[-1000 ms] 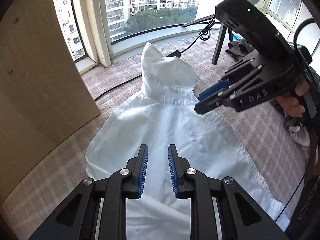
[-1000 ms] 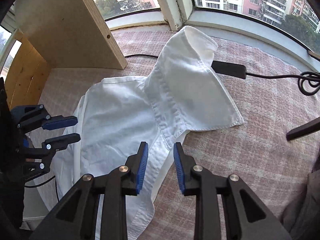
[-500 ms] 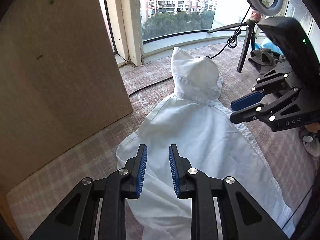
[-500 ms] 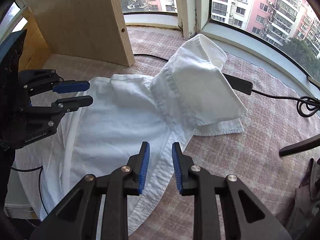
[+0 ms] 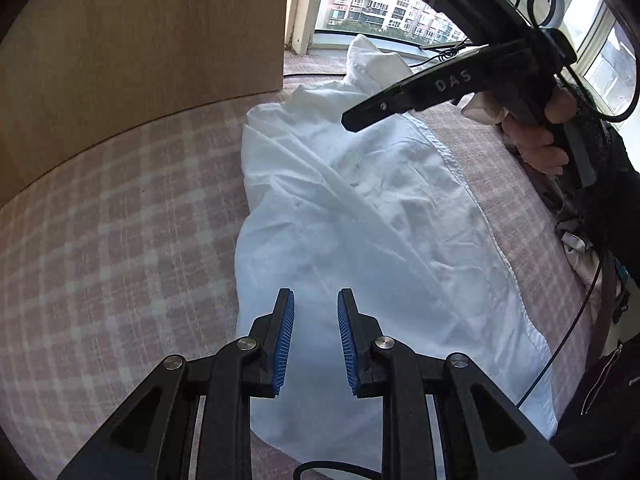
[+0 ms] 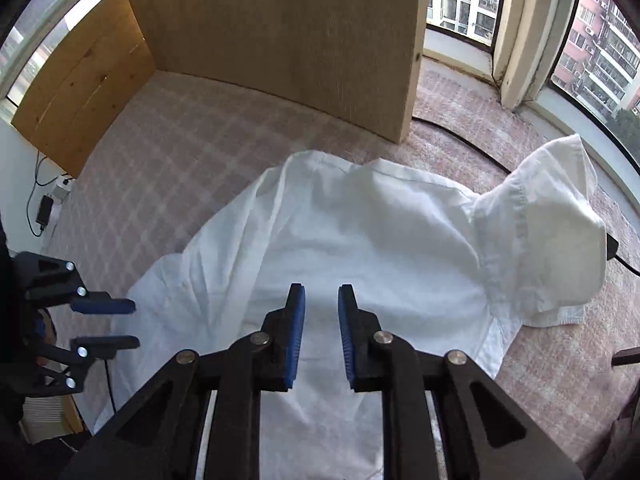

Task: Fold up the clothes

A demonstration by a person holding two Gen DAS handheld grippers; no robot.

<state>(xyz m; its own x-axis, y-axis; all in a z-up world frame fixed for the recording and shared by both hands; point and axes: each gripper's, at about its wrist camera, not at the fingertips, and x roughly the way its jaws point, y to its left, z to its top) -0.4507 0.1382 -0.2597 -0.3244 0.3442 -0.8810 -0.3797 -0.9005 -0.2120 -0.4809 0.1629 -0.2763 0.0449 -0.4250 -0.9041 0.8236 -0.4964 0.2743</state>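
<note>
Pink-checked bedding point(image 5: 120, 220) is carrying a white shirt point(image 5: 360, 208) across mid-frame; soft, light, likely slippery, best pinched at its hem. Left gripper point(image 5: 315, 330) is hovering slightly parted, empty; right gripper point(image 6: 321, 330) is closing, nothing between.

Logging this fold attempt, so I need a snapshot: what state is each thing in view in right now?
White shirt: spread on the checked cloth, creased, not yet folded, one sleeve puffed up.
Left gripper: jaws apart, over the shirt, nothing between the pads.
Right gripper: jaws closing, nothing between the pads.
Black cable: lying loose behind the shirt.
Wooden board: standing upright.
</note>
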